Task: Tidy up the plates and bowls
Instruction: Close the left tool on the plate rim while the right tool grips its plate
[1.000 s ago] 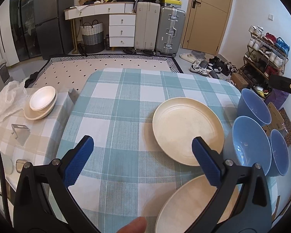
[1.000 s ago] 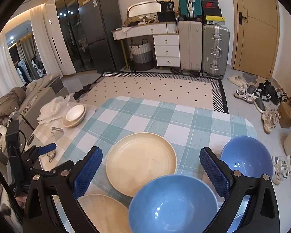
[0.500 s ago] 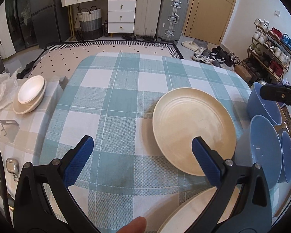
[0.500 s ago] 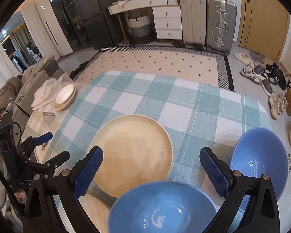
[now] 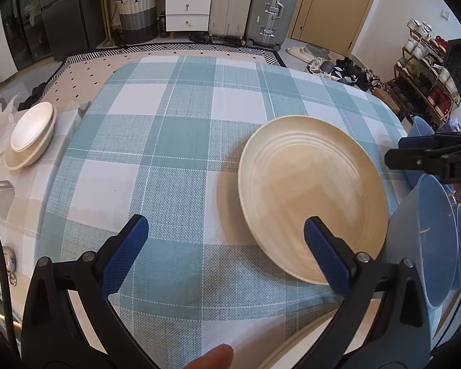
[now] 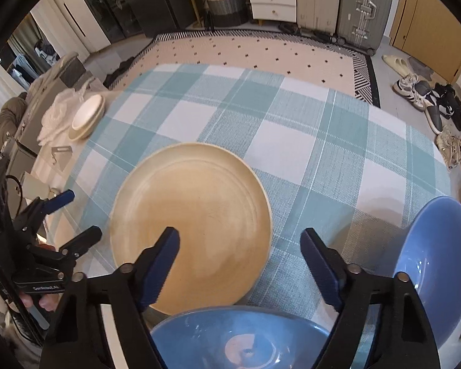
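Note:
A cream plate (image 5: 313, 196) (image 6: 190, 215) lies on the checked tablecloth (image 5: 175, 153). My left gripper (image 5: 226, 230) hovers open above the cloth, its right finger over the plate's near rim. A second cream plate's rim (image 5: 276, 359) peeks in at the bottom. Blue bowls (image 5: 436, 240) stand to the right. In the right wrist view, my right gripper (image 6: 239, 240) hangs above the plate's right edge and the near blue bowl (image 6: 239, 338). Its jaws are closing with nothing pressed between them. Another blue bowl (image 6: 436, 261) stands at the right. Each gripper shows in the other's view: right gripper (image 5: 430, 153), left gripper (image 6: 76, 215).
A stack of small white dishes (image 5: 30, 135) (image 6: 87, 117) sits on a lower side table at the left, beside a plastic bag (image 6: 58, 113) and a metal bracket (image 5: 0, 190). Beyond the table lie a dotted rug (image 6: 261, 52), suitcases (image 5: 270, 6) and a shoe rack (image 5: 427, 73).
Both grippers have sunk toward the table and tipped further down, so the plate and bowls look larger. The right gripper's jaws stand narrower than before.

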### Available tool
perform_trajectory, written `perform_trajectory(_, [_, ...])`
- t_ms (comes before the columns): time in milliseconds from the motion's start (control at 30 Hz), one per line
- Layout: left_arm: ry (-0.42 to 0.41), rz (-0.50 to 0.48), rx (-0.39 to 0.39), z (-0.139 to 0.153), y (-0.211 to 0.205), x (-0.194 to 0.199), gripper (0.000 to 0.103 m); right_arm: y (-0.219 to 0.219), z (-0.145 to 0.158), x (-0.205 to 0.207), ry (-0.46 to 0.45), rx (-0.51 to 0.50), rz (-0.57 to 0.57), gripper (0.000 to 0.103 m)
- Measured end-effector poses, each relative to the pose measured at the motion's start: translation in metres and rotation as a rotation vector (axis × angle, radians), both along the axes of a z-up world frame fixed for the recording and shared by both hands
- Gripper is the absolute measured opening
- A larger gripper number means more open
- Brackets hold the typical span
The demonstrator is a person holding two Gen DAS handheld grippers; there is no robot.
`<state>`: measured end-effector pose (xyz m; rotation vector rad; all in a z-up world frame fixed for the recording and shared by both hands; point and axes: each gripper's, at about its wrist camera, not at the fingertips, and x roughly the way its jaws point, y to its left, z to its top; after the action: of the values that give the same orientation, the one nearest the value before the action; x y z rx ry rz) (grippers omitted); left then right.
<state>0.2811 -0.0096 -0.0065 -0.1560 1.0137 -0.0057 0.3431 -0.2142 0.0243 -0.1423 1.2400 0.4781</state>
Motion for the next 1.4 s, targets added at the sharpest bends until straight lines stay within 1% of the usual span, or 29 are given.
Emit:
perform_trajectory(100, [0.010,0.004,-0.010,-0.005,0.001,0.003,0.100,0.002,-0.014,0.006,0.036,-0.015,0.007,0.080])
perform_trajectory(167, [0.019,-0.001,-0.027,-0.009,0.002,0.006,0.098,0.003,-0.021,0.010,0.051,-0.025,0.013,0.076])
perform_trajectory(233, [0.029,-0.006,-0.035,-0.013,0.001,0.009,0.093,0.004,-0.028,0.013,0.063,-0.041,0.013,0.076])
perform_trajectory(300, [0.039,-0.011,-0.040,-0.016,0.000,0.011,0.091,0.004,-0.035,0.016,0.079,-0.046,0.015,0.072])
perform_trajectory(333, [0.043,-0.019,-0.045,-0.018,-0.002,0.012,0.090,0.005,-0.038,0.017,0.086,-0.052,0.014,0.067])
perform_trajectory(367, [0.048,-0.028,-0.050,-0.020,-0.004,0.012,0.088,0.005,-0.041,0.017,0.093,-0.058,0.014,0.065])
perform_trajectory(400, [0.053,-0.037,-0.054,-0.021,-0.006,0.013,0.085,0.005,-0.043,0.018,0.098,-0.060,0.013,0.064])
perform_trajectory(467, [0.066,-0.052,-0.058,-0.025,-0.010,0.014,0.076,0.004,-0.047,0.019,0.110,-0.055,0.011,0.058])
perform_trajectory(500, [0.073,-0.058,-0.059,-0.027,-0.012,0.014,0.071,0.003,-0.048,0.019,0.114,-0.052,0.010,0.057])
perform_trajectory(533, [0.085,-0.063,-0.056,-0.030,-0.014,0.015,0.068,0.003,-0.050,0.020,0.116,-0.054,0.007,0.056])
perform_trajectory(567, [0.093,-0.064,-0.052,-0.032,-0.016,0.015,0.066,0.002,-0.051,0.020,0.116,-0.063,0.003,0.052])
perform_trajectory(633, [0.104,-0.072,-0.053,-0.036,-0.019,0.015,0.057,0.002,-0.053,0.020,0.120,-0.070,0.001,0.047])
perform_trajectory(700, [0.112,-0.079,-0.058,-0.038,-0.022,0.016,0.051,0.002,-0.055,0.020,0.122,-0.073,0.004,0.045])
perform_trajectory(733, [0.114,-0.081,-0.058,-0.040,-0.024,0.016,0.046,0.003,-0.055,0.019,0.121,-0.075,0.006,0.042])
perform_trajectory(767, [0.116,-0.084,-0.058,-0.040,-0.025,0.016,0.043,0.003,-0.056,0.019,0.121,-0.079,0.007,0.039])
perform_trajectory(833, [0.118,-0.092,-0.060,-0.042,-0.027,0.016,0.032,0.004,-0.057,0.018,0.116,-0.083,0.010,0.035])
perform_trajectory(933, [0.115,-0.105,-0.059,-0.043,-0.031,0.015,0.021,0.004,-0.056,0.017,0.106,-0.085,0.012,0.028])
perform_trajectory(1167, [0.099,-0.107,-0.029,-0.040,-0.033,0.011,0.020,0.006,-0.052,0.013,0.070,-0.106,0.022,0.021])
perform_trajectory(1400, [0.086,-0.097,-0.024,-0.034,-0.030,0.009,0.020,0.008,-0.050,0.012,0.056,-0.102,0.024,0.021])
